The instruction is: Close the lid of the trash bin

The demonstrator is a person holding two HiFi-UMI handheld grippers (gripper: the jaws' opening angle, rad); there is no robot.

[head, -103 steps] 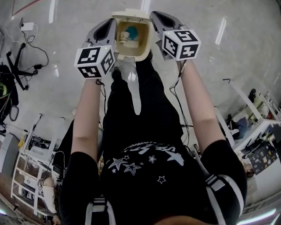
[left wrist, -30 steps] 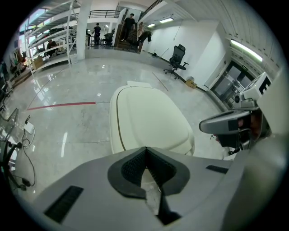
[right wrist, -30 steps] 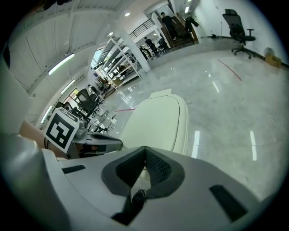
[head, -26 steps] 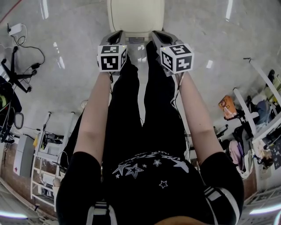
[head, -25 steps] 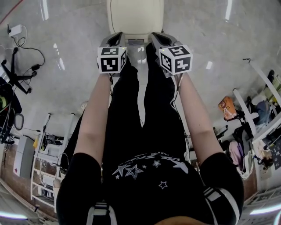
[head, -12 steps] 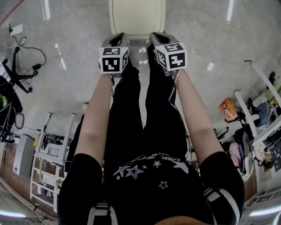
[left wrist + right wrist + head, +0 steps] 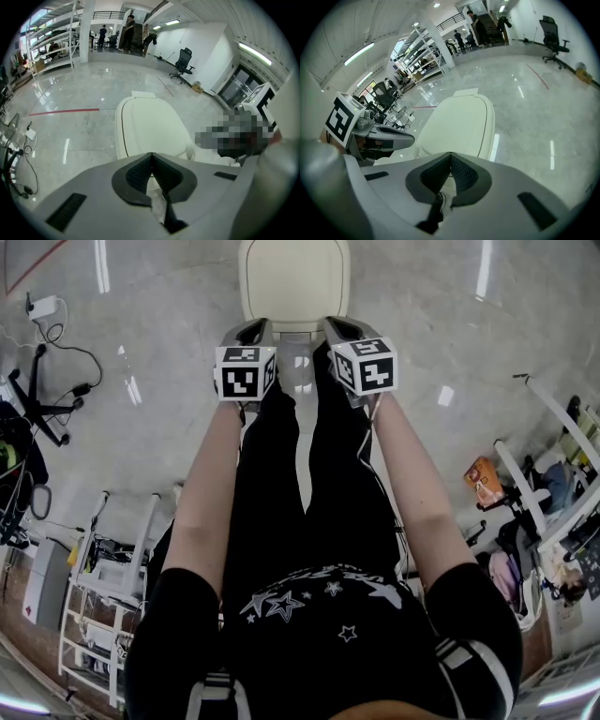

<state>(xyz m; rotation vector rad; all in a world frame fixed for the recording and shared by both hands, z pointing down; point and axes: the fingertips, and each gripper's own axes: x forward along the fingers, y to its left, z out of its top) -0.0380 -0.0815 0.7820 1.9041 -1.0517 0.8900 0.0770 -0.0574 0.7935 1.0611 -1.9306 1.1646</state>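
Note:
The cream trash bin (image 7: 293,282) stands on the floor at the top of the head view, its lid down flat. The lid fills the middle of the left gripper view (image 7: 150,126) and the right gripper view (image 7: 461,124). My left gripper (image 7: 255,326) and my right gripper (image 7: 336,324) are side by side just at the bin's near edge, above the lid's front lip. Both are shut with nothing between the jaws, as seen on the left gripper (image 7: 151,154) and the right gripper (image 7: 450,154). Whether either one touches the lid I cannot tell.
The person's legs in black trousers (image 7: 300,456) stand right behind the bin. An office chair base (image 7: 33,390) and cables lie far left, a shelf rack (image 7: 103,568) at lower left, an orange bag (image 7: 483,479) and table frames at right. Glossy floor surrounds the bin.
About four seconds ago the lid stood open with the contents showing; now it is down. Over the last second both grippers have drifted only slightly at the bin's front edge.

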